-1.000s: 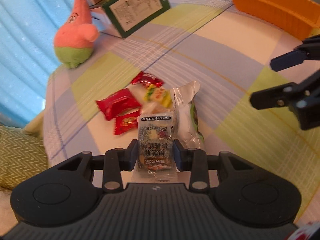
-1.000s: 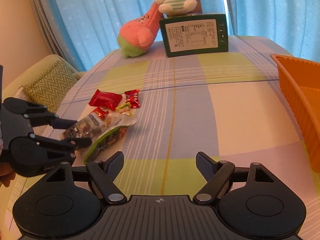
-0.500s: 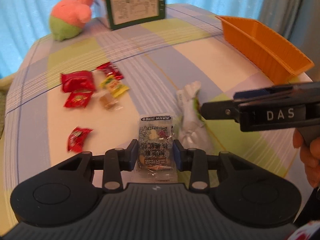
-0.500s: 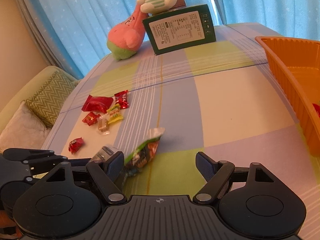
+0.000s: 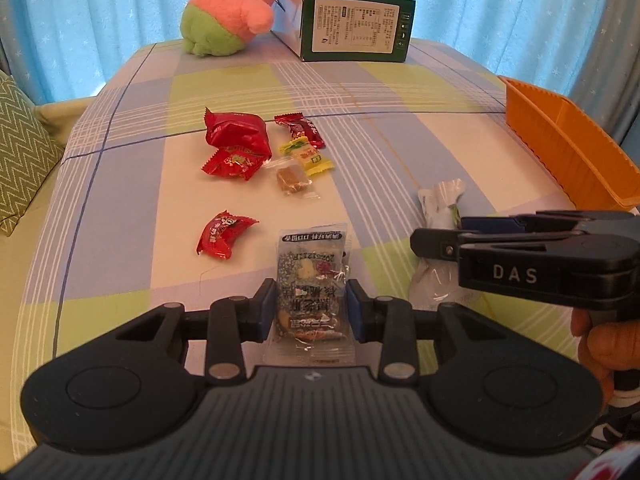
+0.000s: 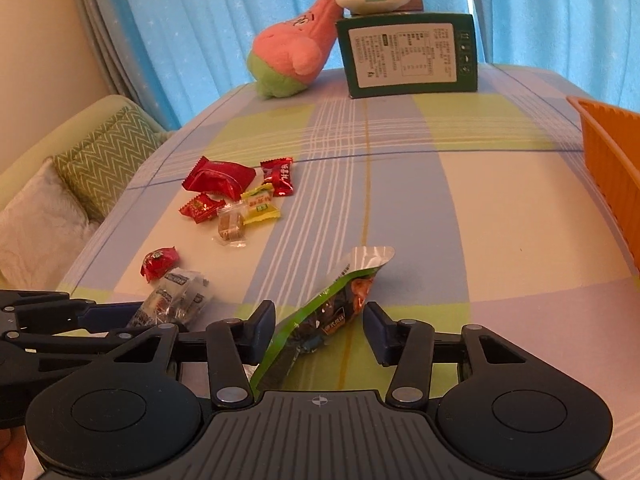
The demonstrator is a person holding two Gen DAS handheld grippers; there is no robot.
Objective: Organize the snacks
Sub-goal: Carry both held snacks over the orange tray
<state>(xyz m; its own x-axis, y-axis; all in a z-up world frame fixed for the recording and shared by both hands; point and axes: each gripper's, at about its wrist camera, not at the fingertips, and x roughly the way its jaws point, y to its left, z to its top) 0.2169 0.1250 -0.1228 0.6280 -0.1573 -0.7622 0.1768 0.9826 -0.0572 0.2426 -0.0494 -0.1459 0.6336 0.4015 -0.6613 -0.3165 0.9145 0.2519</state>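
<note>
My left gripper is shut on a clear snack packet with black print, held just above the checked tablecloth. To its right, my right gripper straddles a green snack packet that shows its white back. In the right wrist view the right gripper has the green snack packet tilted on edge between its jaws. The jaws are closing and both pads touch it. The left gripper with its clear packet sits at the lower left.
Several loose candies lie left of centre: a big red pack, a yellow one, a lone red candy. An orange basket stands at the right edge. A green box and pink plush are at the back.
The left wrist view has rolled level and shifted with its packet. The right gripper has moved in over the green packet and narrowed its jaws around it.
</note>
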